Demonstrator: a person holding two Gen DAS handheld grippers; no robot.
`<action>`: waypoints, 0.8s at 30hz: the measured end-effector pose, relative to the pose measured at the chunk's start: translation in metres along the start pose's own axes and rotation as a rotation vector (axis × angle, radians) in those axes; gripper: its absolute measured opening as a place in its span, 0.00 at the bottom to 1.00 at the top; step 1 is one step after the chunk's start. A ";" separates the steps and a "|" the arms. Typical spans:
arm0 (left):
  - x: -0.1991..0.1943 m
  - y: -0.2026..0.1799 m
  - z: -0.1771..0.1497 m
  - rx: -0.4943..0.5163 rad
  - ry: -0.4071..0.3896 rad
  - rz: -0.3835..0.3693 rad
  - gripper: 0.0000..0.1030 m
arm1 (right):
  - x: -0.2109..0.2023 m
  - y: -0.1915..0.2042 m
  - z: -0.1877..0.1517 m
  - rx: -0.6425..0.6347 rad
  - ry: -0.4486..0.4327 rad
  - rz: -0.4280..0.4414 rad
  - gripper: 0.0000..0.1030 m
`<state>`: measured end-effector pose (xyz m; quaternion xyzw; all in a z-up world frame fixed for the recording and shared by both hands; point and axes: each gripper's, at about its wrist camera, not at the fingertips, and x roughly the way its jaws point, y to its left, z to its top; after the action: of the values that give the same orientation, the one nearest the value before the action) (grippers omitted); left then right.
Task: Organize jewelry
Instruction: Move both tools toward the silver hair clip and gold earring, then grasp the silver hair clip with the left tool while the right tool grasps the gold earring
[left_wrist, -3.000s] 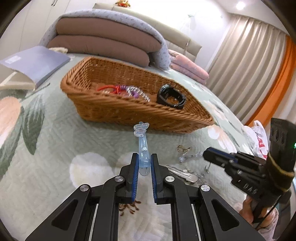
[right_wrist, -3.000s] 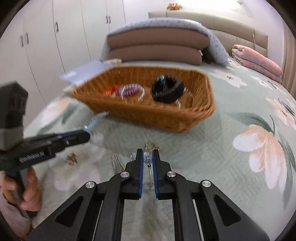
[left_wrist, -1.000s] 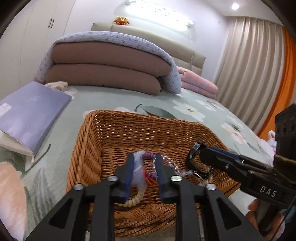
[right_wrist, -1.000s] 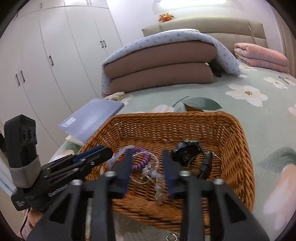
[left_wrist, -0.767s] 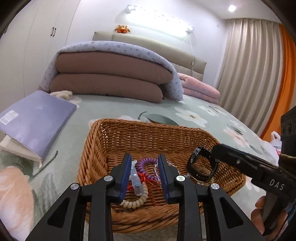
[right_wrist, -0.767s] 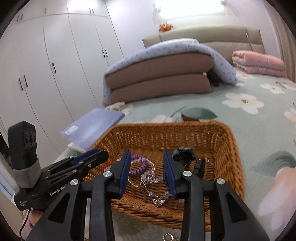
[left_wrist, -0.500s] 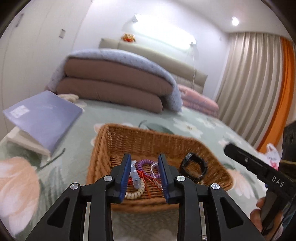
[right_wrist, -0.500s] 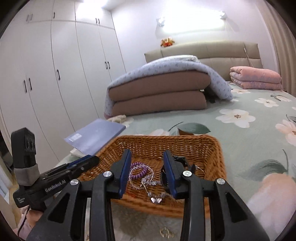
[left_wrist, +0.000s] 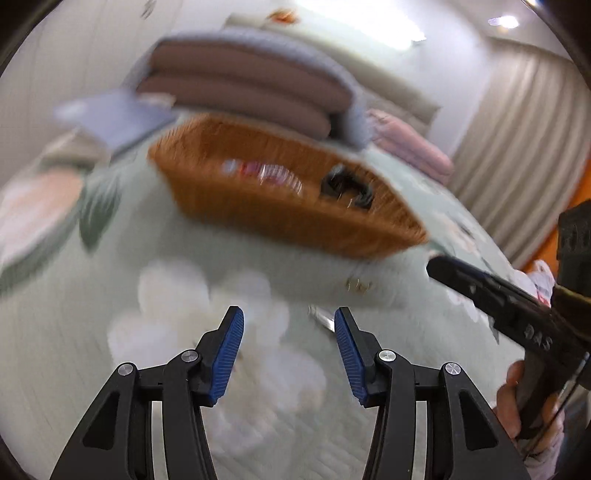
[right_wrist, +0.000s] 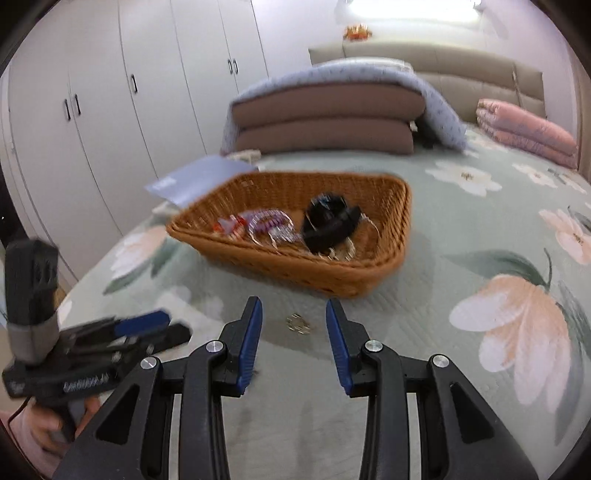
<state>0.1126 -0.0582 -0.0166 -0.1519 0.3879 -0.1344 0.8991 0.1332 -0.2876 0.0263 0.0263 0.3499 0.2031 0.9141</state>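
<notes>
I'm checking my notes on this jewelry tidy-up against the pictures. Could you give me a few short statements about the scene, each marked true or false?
1. The wicker basket sits on the floral bedspread. True.
2. The basket is empty. False: a black watch and beaded bracelets lie in it.
3. The right hand-held gripper is clamped on a necklace. False: its jaws stand apart with nothing between the pads.
4. A small gold ring-like piece lies on the bedspread, outside the basket. True.
5. The left hand-held gripper holds a blue hair clip. False: its jaws are opening and nothing is between them.
</notes>
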 end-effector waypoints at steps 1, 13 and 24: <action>0.003 -0.001 -0.003 -0.031 0.018 -0.016 0.51 | 0.008 -0.006 0.002 -0.010 0.043 0.026 0.38; 0.034 -0.043 -0.015 0.005 0.096 0.045 0.48 | 0.051 -0.006 -0.008 -0.130 0.175 0.001 0.37; 0.032 -0.043 -0.017 0.019 0.091 0.021 0.48 | 0.073 -0.016 -0.003 -0.106 0.238 0.091 0.36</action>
<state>0.1157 -0.1123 -0.0321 -0.1328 0.4286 -0.1352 0.8834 0.1863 -0.2742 -0.0252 -0.0306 0.4431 0.2645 0.8560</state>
